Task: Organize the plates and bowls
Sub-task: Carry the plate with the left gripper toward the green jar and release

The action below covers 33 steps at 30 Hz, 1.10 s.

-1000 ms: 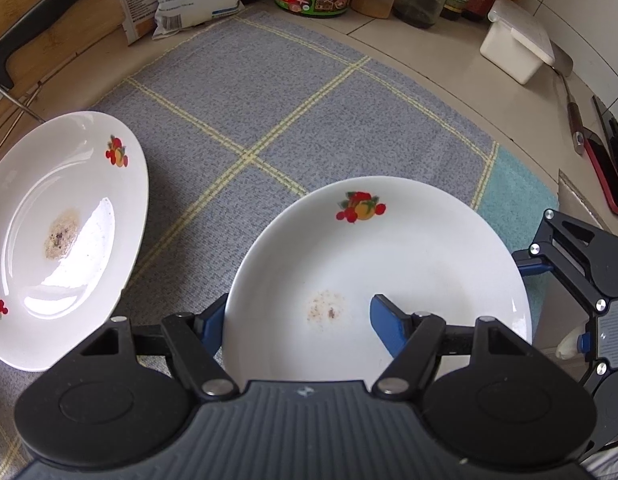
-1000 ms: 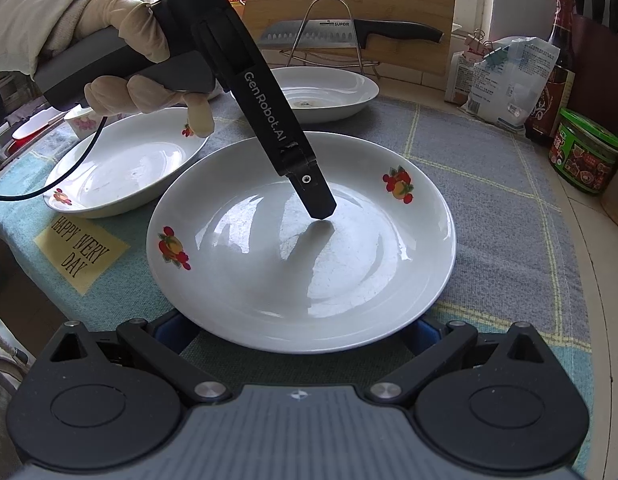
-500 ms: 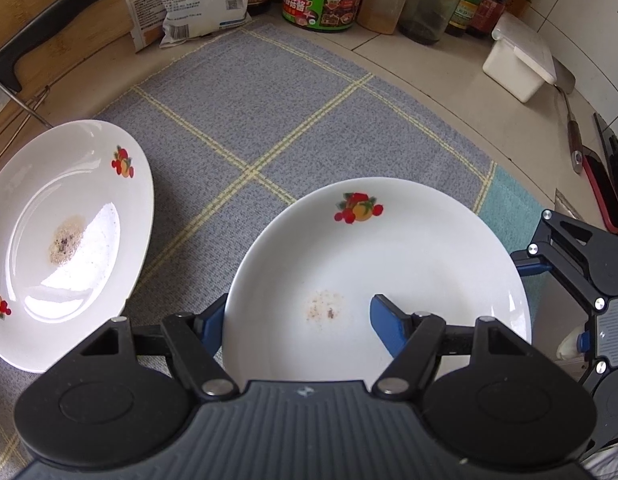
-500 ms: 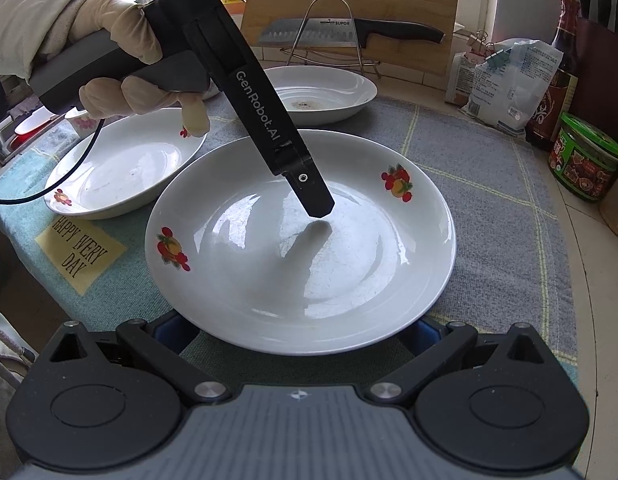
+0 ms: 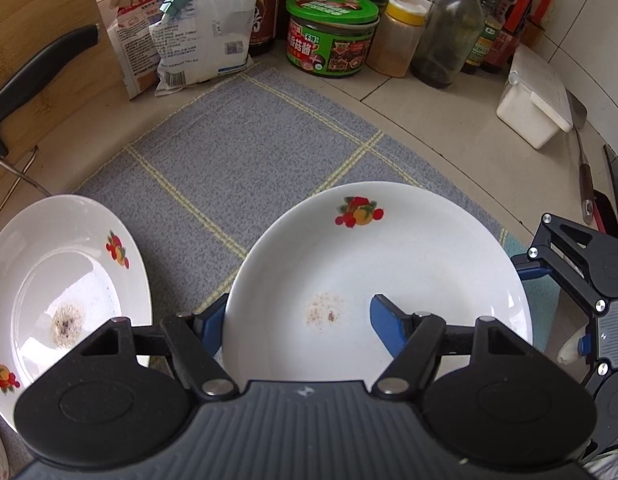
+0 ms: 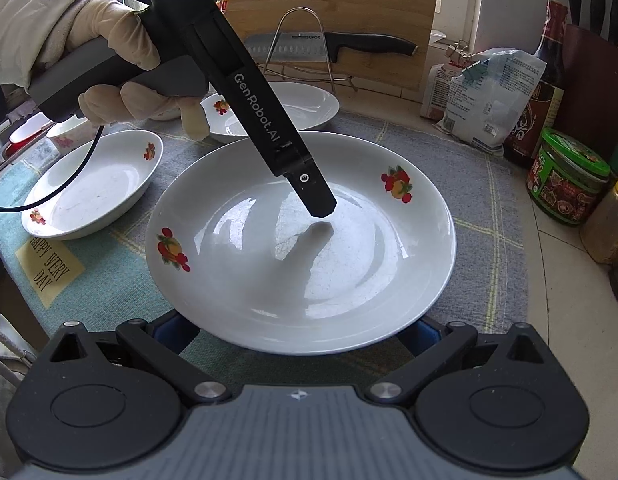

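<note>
A white plate with fruit decals and a few crumbs is held between both grippers above the grey checked mat. My left gripper is shut on its rim, with one blue finger inside the plate and the other under the edge. From the right wrist view, that upper finger presses the plate's inner face. My right gripper stands open, its blue fingers spread wide beneath the near rim with their tips hidden. A second crumbed plate lies to the left.
An oval dish and another plate sit on the mat behind, near a small bowl. Jars and bottles, bagged goods and a white box line the back. A knife rests on a wire rack.
Both grippers have carried the plate across the mat, away from the oval dish and towards the jars. Neither grip has changed.
</note>
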### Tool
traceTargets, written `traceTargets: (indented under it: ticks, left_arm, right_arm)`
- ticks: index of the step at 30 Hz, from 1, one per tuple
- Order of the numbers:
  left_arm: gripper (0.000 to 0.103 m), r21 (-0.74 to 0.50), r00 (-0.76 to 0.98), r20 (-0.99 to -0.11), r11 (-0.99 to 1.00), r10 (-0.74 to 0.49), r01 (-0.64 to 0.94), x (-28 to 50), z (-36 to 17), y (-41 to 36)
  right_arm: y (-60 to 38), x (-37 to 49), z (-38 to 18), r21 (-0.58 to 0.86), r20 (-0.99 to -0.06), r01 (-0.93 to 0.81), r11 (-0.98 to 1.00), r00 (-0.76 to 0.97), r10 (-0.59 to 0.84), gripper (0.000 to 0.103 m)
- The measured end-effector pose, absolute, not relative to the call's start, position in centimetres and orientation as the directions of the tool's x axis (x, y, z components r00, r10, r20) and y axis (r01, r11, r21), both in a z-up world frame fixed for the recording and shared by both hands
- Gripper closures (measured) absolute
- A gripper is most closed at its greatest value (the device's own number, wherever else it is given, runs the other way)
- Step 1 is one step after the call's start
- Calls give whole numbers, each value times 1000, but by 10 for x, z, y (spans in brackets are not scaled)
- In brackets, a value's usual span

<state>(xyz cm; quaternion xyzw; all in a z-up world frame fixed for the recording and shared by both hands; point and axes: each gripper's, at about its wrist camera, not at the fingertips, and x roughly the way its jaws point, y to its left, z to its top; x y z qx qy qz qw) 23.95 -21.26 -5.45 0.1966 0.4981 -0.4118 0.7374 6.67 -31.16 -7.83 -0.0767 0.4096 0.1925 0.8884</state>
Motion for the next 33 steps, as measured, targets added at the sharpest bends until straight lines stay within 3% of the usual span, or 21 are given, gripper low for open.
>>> traceTargets:
  ticks: [33]
  left_arm:
    - [31,-107,193,-881,580,-432,808,315,-72,-298]
  right_arm:
    - [-390,147,-101,28,-767,-339,940,596,238,0]
